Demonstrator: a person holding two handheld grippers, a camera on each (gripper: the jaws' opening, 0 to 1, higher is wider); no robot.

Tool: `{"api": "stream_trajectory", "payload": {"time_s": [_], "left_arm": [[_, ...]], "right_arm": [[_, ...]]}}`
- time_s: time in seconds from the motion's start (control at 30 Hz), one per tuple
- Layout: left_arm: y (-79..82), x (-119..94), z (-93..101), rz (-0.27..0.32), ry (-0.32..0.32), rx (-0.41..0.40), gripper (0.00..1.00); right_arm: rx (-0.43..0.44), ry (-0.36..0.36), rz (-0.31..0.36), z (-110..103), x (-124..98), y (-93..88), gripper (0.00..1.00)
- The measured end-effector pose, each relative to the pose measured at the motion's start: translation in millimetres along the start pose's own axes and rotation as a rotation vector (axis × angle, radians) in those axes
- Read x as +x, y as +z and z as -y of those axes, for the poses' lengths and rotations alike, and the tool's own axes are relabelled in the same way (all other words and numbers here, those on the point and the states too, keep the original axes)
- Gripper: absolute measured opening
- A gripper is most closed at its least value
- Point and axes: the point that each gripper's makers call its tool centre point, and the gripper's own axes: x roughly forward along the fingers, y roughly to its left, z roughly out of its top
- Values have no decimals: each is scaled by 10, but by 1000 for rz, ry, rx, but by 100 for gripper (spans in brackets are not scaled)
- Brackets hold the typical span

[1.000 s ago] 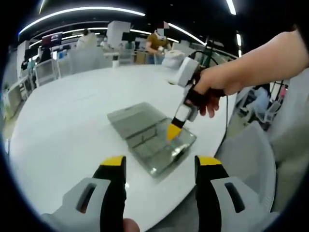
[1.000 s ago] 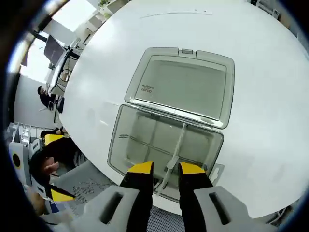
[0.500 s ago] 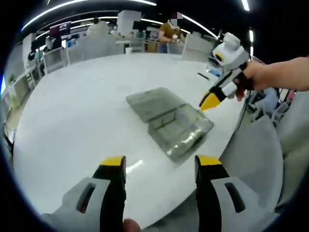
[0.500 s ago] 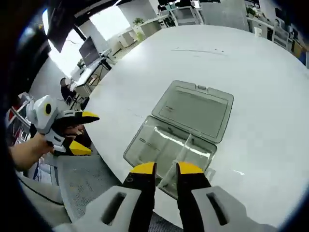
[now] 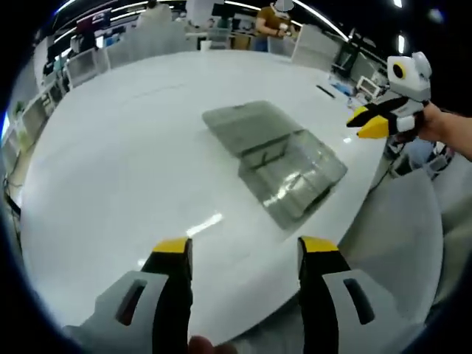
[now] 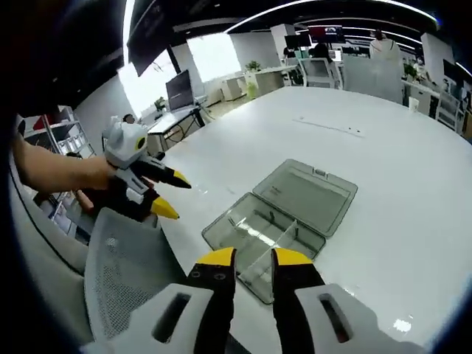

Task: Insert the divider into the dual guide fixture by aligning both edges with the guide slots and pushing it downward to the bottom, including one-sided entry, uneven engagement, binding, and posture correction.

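Observation:
A clear grey plastic box [image 5: 295, 173] lies on the white round table [image 5: 125, 147] with its hinged lid [image 5: 247, 125] folded open flat. In the right gripper view the box tray [image 6: 254, 236] holds thin clear dividers [image 6: 284, 234] standing in its slots, and the lid [image 6: 310, 195] lies beyond. My left gripper [image 5: 245, 249] is open and empty, well short of the box. My right gripper [image 6: 253, 258] has its jaws nearly together with nothing seen between them, above the table edge. It also enters the left gripper view as the right gripper [image 5: 369, 122], held off to the box's right.
A grey mesh chair [image 6: 129, 280] stands at the table edge below the left gripper [image 6: 171, 195], which a hand holds. Desks, chairs and people fill the office behind. A pen-like item [image 5: 324, 90] lies near the table's far side.
The right gripper has lifted off the box and drawn back past the table edge. The left gripper has also moved away, so the box looks smaller in both views.

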Motion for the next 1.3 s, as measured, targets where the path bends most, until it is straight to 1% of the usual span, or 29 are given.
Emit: {"api": "stream_trajectory", "payload": {"time_s": [0.1,0.17,0.33,0.43,0.57,0.6,0.67,0.73,0.8,0.9,1.0,1.1,1.3], "left_arm": [[-3,59,-30,-26,11,-19,56],[-18,95,-48,-51,19,-22,56],[-32,159,-88,-87,33,-36,58],[-91,204,-148,-120,51,-51,58],[-107,231,-156,-139,62,-56,58],[-147,249,-181,-158,71,-62,58],[-173,272,-211,-175,82,-74,58],[-151,296,-233,-177,89,-81,58],[-111,304,-209,-175,90,-84,58],[-98,343,-232,-187,104,-98,57],[-88,384,-242,-204,115,-114,55],[-69,427,-243,-223,132,-107,54],[-100,494,-325,-266,176,-112,51]], "right_arm": [[-38,-8,37,20,-55,-13,19],[-42,-4,56,18,-93,-29,21],[-74,-6,107,6,-172,-24,26],[-86,-7,115,7,-196,-43,30],[-89,-3,126,13,-218,-64,31],[-90,-1,129,11,-220,-76,33],[-101,3,132,-1,-221,-98,35],[-115,5,125,-12,-221,-131,35],[-138,4,120,-23,-220,-156,36],[-157,2,113,-34,-205,-197,37],[-160,4,107,-46,-203,-215,38],[-184,1,95,-60,-191,-247,38],[-191,4,97,-63,-188,-264,39]]}}
